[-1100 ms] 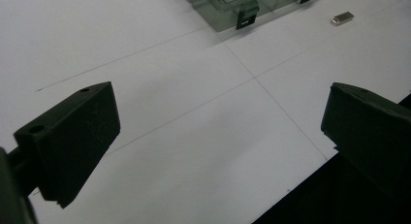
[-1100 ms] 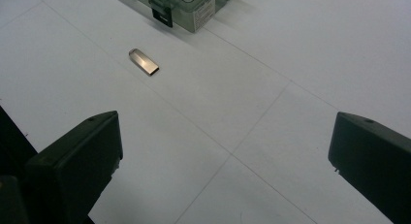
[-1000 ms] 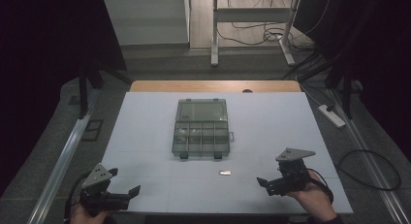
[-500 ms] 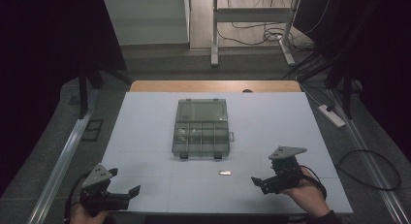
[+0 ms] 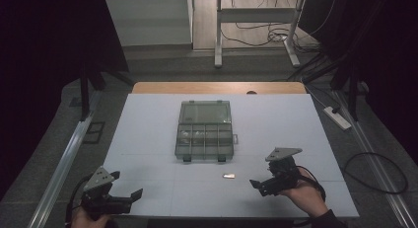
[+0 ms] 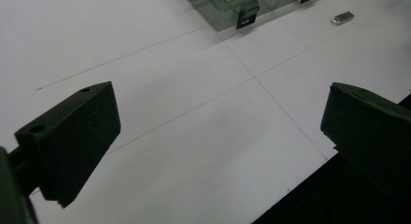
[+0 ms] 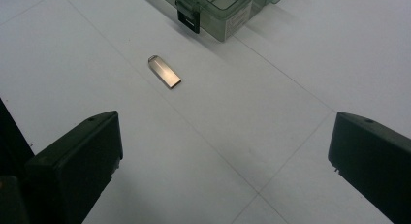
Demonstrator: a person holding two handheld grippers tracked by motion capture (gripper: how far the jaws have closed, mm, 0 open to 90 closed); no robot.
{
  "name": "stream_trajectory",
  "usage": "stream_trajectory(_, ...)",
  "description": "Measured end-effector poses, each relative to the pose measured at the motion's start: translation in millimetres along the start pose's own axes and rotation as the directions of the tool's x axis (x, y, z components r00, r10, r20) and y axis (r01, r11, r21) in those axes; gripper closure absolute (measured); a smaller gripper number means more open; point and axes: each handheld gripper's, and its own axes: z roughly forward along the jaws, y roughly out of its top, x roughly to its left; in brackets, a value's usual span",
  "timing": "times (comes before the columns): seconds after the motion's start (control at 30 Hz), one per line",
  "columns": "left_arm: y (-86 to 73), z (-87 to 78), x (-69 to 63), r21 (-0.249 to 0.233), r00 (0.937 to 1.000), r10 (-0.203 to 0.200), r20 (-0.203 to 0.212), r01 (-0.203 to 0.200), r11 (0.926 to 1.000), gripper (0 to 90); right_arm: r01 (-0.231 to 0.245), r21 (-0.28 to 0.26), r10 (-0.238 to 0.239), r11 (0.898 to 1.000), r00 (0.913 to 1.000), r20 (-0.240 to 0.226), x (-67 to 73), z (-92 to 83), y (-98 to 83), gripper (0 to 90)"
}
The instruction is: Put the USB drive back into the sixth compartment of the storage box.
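Observation:
A small silver USB stick [image 5: 228, 176] lies flat on the white table, just in front of a clear compartment box [image 5: 204, 129] with black latches. The stick [image 7: 164, 72] shows ahead of my right gripper's jaws, and the stick [image 6: 342, 17] also sits far off at the top right of the left gripper view. My right gripper [image 5: 257, 184] hovers open a short way right of the stick, pointing left towards it. Near the table's front left corner my left gripper [image 5: 129, 195] is open with nothing between its jaws.
The box [image 7: 220, 6] stands at the table's middle, lid open towards the far side. The white table [image 5: 276, 124] ends in a wooden strip at the back. A power strip [image 5: 337, 117] and cables lie on the floor to the right.
My right gripper has moved left and slightly forward, closer to the USB stick. The left gripper has stayed nearly still.

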Motion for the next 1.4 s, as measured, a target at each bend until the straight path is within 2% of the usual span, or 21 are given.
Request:
stream_trajectory(0.53, 0.1, 0.3, 0.2, 0.002, 1.0000, 0.001, 0.003, -0.001, 1.0000, 0.7, 0.018, 0.008, -0.018, 1.000, 0.9995, -0.024, 1.9, 14.2, 11.1, 0.0)
stream_trajectory(0.87, 0.2, 0.4, 0.4, 0.003, 1.0000, 0.000, 0.006, 0.000, 1.0000, 0.8, 0.023, 0.012, -0.023, 1.000, 0.9977, -0.064, 1.6, 21.8, 19.5, 0.0)
stream_trajectory(1.33, 0.3, 0.6, 0.5, 0.004, 1.0000, 0.000, 0.007, 0.000, 1.0000, 0.9, 0.038, 0.013, -0.037, 0.999, 0.9968, -0.071, 3.3, 32.9, 28.0, 0.0)
stream_trajectory(1.4, 0.3, 0.6, 0.5, 0.004, 1.0000, -0.001, 0.007, 0.001, 1.0000, 0.8, 0.044, 0.013, -0.043, 0.999, 0.9954, -0.086, 3.7, 34.6, 29.2, 0.0)
